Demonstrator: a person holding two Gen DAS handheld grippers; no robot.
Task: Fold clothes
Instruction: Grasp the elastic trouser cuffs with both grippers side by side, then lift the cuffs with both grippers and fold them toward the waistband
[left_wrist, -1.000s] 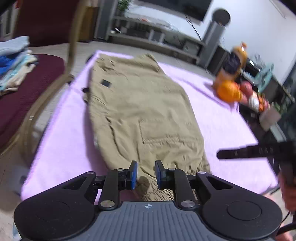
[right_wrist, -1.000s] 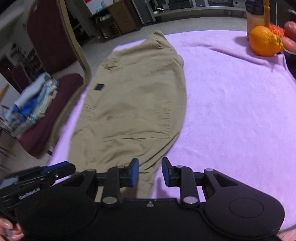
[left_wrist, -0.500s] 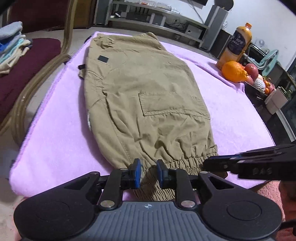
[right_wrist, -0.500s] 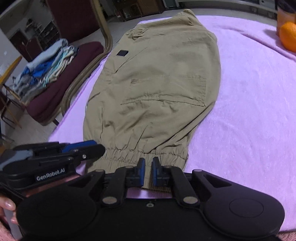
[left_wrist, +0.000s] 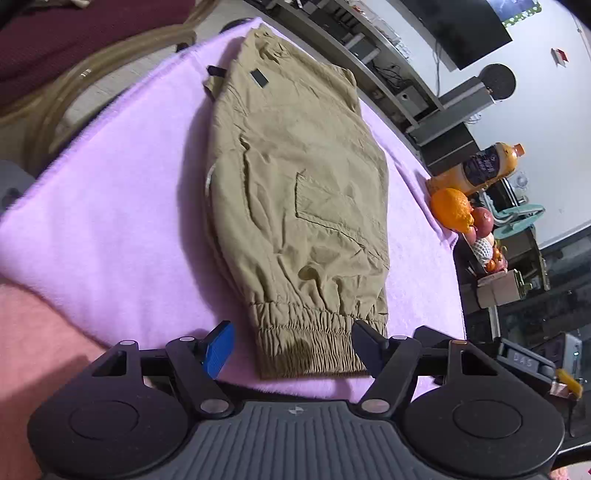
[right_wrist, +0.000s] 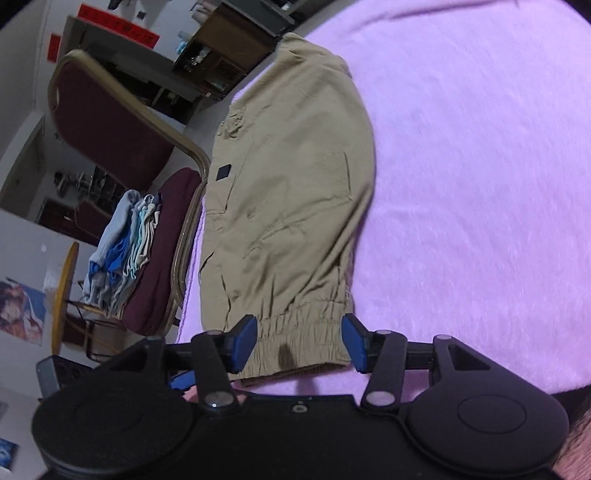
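Observation:
Khaki cargo trousers (left_wrist: 295, 192) lie folded lengthwise on a lilac blanket (left_wrist: 110, 221), with the elastic cuffs (left_wrist: 306, 343) nearest me. My left gripper (left_wrist: 291, 349) is open, its fingers standing either side of the cuffs just above them. In the right wrist view the trousers (right_wrist: 291, 206) lie on the blanket (right_wrist: 461, 184), and my right gripper (right_wrist: 299, 341) is open and straddles the same cuff end (right_wrist: 295, 343). Neither gripper holds anything.
A maroon chair (right_wrist: 110, 122) stands at the table's left edge with a stack of folded clothes (right_wrist: 122, 243) on its seat. An orange (left_wrist: 450, 208), other fruit and a juice bottle (left_wrist: 476, 168) sit at the blanket's far right corner.
Both grippers have opened wide from nearly shut and tilted. The trouser cuffs lie flat on the blanket between the fingers, and both views have swung closer to the cuff end.

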